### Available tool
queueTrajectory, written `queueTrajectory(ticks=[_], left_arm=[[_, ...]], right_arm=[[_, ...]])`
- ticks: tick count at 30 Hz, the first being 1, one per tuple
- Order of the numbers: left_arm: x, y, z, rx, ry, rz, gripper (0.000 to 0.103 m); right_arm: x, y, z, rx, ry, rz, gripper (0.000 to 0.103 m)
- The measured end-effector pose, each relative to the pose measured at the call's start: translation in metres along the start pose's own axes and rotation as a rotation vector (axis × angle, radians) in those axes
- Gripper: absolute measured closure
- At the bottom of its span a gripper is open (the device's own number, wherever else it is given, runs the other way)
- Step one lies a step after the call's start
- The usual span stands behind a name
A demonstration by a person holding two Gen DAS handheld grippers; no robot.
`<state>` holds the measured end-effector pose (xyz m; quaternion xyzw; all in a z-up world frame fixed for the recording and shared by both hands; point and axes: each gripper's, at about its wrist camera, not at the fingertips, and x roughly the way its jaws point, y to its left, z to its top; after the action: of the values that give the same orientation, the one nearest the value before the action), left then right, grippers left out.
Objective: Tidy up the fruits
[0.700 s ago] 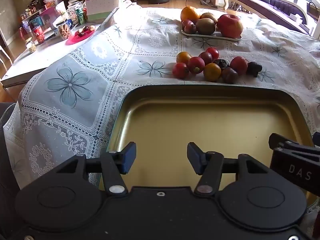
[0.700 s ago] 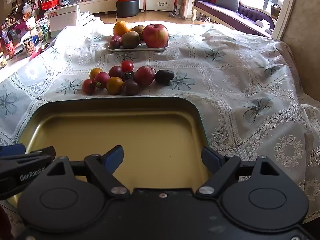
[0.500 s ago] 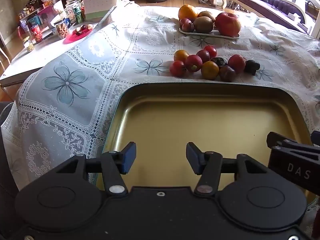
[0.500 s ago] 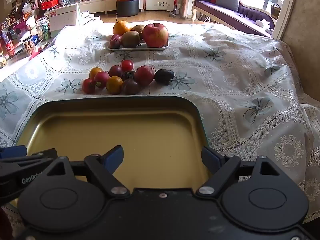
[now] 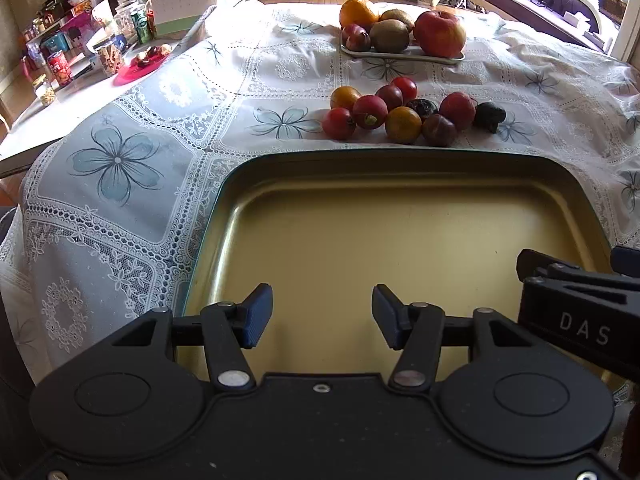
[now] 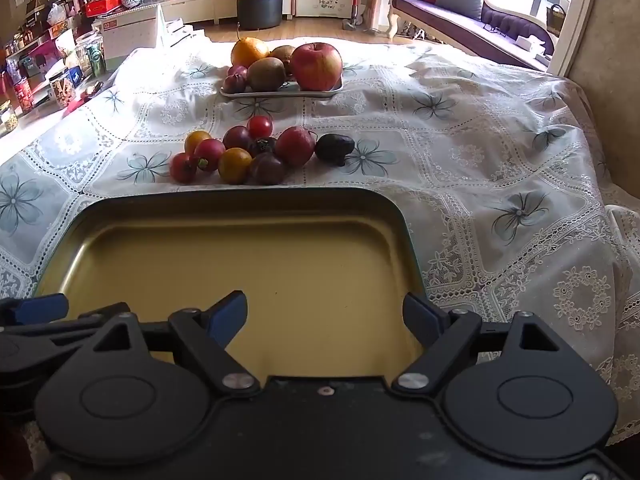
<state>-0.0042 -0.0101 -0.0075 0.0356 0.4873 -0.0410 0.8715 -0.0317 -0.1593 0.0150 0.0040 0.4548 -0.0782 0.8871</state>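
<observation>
Nearest my cameras, the left gripper (image 5: pixel 322 316) and the right gripper (image 6: pixel 326 316) both hang over the near end of the gold tray (image 5: pixel 224 216), each with its jaws spread apart and nothing between them. Just beyond the tray's far rim I see a cluster of small fruits (image 6: pixel 240 152) lying on the lace tablecloth (image 6: pixel 480 160), red, orange and dark purple ones touching one another, with a wrinkled black fruit (image 6: pixel 334 147) at the right end. Farther back sits a shallow plate (image 6: pixel 280 92) carrying an apple (image 6: pixel 316 66), kiwis and an orange.
</observation>
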Motion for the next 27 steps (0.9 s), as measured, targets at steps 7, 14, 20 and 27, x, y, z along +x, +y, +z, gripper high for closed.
queueTrajectory(ticks=[7, 14, 20, 27], left_arm=[[-0.0022, -0.0013, -0.0009, 0.016, -0.004, -0.016, 0.042], [-0.0026, -0.0003, -0.0006, 0.003, 0.0, -0.021, 0.043], [-0.0006, 0.0023, 0.0, -0.018, 0.007, -0.027, 0.043], [0.0002, 0.0043, -0.0004, -0.036, 0.006, -0.002, 0.044]], right_arm=[[0.0008, -0.0003, 0.0, 0.002, 0.007, 0.003, 0.015], [0.0012, -0.0002, -0.0001, 0.004, 0.01, 0.005, 0.015], [0.0012, -0.0001, -0.0004, 0.001, 0.016, 0.012, 0.015], [0.0036, 0.0005, -0.0015, 0.0, 0.029, 0.015, 0.016]])
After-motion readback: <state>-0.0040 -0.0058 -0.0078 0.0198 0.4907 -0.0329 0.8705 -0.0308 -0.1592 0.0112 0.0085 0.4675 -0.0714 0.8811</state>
